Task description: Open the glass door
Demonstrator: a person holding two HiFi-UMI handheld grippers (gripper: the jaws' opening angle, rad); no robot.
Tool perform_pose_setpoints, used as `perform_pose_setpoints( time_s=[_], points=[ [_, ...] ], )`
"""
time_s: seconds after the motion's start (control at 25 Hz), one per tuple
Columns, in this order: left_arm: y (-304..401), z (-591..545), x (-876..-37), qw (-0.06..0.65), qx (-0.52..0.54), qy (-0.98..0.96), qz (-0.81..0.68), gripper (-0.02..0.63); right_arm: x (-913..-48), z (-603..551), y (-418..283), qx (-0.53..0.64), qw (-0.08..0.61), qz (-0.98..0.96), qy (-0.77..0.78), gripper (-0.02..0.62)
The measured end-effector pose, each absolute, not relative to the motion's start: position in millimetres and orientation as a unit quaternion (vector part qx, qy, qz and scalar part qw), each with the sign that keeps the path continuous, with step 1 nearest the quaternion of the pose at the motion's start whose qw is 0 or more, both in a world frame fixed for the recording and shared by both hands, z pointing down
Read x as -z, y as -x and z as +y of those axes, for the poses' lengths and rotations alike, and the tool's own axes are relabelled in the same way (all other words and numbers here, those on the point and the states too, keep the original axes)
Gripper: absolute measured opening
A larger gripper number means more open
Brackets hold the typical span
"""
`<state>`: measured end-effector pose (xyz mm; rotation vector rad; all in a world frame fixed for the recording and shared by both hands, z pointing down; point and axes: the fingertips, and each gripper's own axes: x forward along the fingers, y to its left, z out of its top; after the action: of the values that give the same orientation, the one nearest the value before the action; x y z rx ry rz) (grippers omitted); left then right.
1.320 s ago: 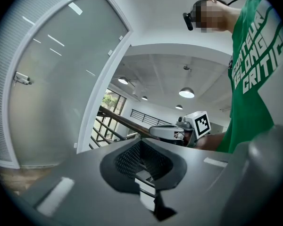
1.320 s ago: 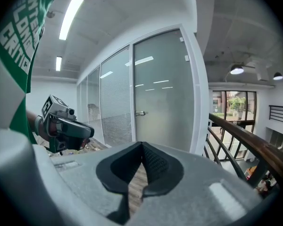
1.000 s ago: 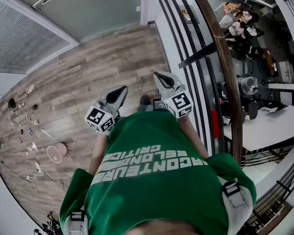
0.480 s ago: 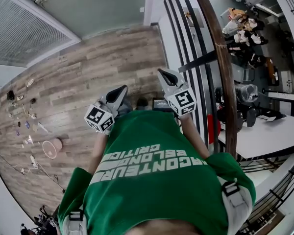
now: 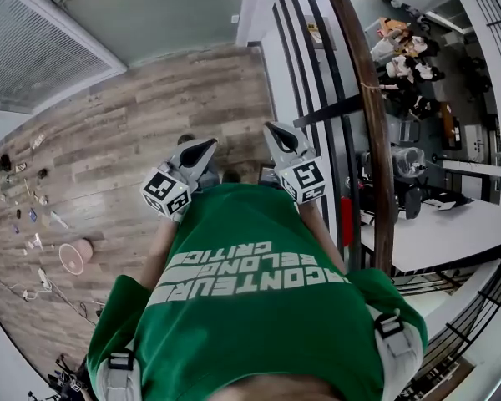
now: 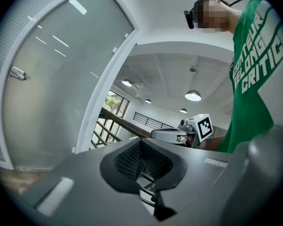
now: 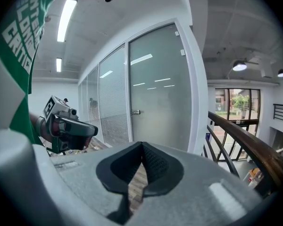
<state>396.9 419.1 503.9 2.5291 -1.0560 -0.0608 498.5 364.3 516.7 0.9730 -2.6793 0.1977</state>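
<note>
The frosted glass door (image 7: 158,93) stands in its white frame ahead of me, shut, with a small metal handle (image 7: 136,112) on its left edge. The left gripper view shows the same door (image 6: 61,79) and its handle (image 6: 18,72) off to the left. My left gripper (image 5: 202,149) and right gripper (image 5: 277,134) are held up side by side in front of the green shirt, well short of the door. The left gripper (image 6: 142,161) is shut and holds nothing. The right gripper (image 7: 140,166) is likewise shut and holds nothing.
A brown wooden handrail (image 5: 363,98) on black balusters runs along my right, with a lower floor and people (image 5: 401,48) beyond it. Small objects (image 5: 29,215) and a pink round thing (image 5: 73,256) lie on the wood floor at the left. Slatted blinds (image 5: 33,57) cover the glass wall beside the door.
The floor clutter has slid down and left in the head view as the person moves. Both grippers keep the same raised pose and stay shut.
</note>
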Motion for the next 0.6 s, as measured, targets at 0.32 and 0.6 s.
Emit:
perform_pose_setpoints(
  time_s=[0.32, 0.6],
  points=[
    [-373.1, 382.5, -502.5, 0.207, 0.038, -0.900, -0.382, 0.014, -507.3, 325.5, -464.2, -0.050, 0.146, -0.935, -0.320, -0.008],
    [-342.1, 346.8, -497.8, 0.215, 0.042, -0.893, -0.393, 0.014, -505.0, 291.8, -435.5, -0.052, 0.154, -0.937, -0.308, -0.008]
  ],
)
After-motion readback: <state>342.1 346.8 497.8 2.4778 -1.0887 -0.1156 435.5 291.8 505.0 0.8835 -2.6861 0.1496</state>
